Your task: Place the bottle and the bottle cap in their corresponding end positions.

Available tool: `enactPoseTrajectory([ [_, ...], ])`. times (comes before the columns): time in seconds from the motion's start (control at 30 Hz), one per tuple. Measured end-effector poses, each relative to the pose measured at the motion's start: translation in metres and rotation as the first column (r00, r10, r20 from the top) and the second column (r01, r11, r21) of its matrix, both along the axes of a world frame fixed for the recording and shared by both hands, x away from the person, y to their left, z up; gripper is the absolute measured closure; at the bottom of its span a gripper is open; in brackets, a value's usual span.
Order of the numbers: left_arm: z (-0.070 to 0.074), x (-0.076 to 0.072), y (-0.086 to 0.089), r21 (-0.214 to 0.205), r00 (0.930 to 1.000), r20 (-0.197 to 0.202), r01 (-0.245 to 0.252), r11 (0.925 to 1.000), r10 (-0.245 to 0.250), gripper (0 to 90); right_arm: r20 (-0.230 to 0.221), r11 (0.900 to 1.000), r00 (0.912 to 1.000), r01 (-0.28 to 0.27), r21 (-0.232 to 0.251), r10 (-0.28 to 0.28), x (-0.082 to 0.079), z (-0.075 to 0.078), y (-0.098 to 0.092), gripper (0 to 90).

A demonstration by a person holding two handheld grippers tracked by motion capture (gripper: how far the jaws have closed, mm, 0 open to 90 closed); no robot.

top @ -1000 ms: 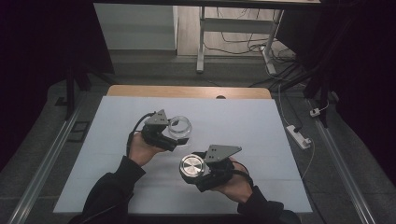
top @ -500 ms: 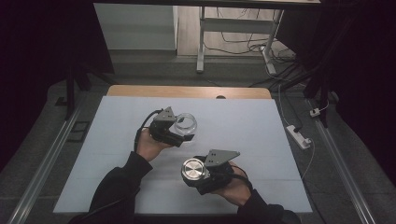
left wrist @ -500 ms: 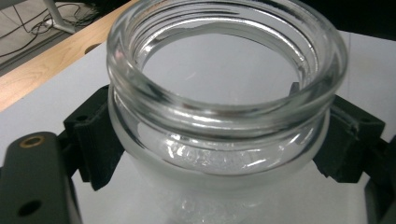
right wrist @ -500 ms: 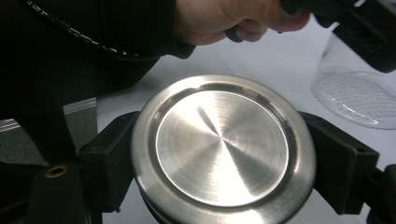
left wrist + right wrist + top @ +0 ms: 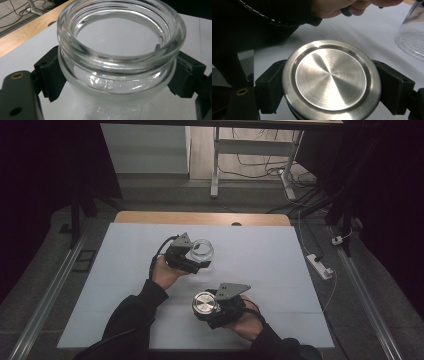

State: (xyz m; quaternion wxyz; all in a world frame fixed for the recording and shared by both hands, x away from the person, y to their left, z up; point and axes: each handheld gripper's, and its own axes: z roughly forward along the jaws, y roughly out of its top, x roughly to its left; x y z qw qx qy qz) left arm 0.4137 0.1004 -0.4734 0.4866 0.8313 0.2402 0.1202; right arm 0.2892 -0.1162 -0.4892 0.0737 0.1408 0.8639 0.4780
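Pale tabletop [image 5: 280, 270] spreads around jar [image 5: 202, 251] and lid [image 5: 204, 304] (both mid-table).

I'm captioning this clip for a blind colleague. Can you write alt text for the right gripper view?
A round brushed-metal lid sits clamped by its rim between the right gripper's two black jaws, its flat top facing the camera. Behind it lie the pale table surface, a dark sleeve and a hand, with part of a clear glass jar at the right edge.

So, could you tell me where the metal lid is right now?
The metal lid is clamped in the right gripper at the near middle of the table in the high view, nearer the person than the glass jar held by the left gripper.
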Motion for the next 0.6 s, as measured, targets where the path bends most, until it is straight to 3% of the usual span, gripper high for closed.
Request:
enactPoseTrajectory([
  [0.6, -0.019, 0.015, -0.001, 0.019, 0.9991, -0.010, -0.040, 0.9990, 0.040, 15.3, -0.011, 0.9987, 0.9999, 0.006, -0.050, -0.006, 0.010, -0.027, 0.012, 18.6],
])
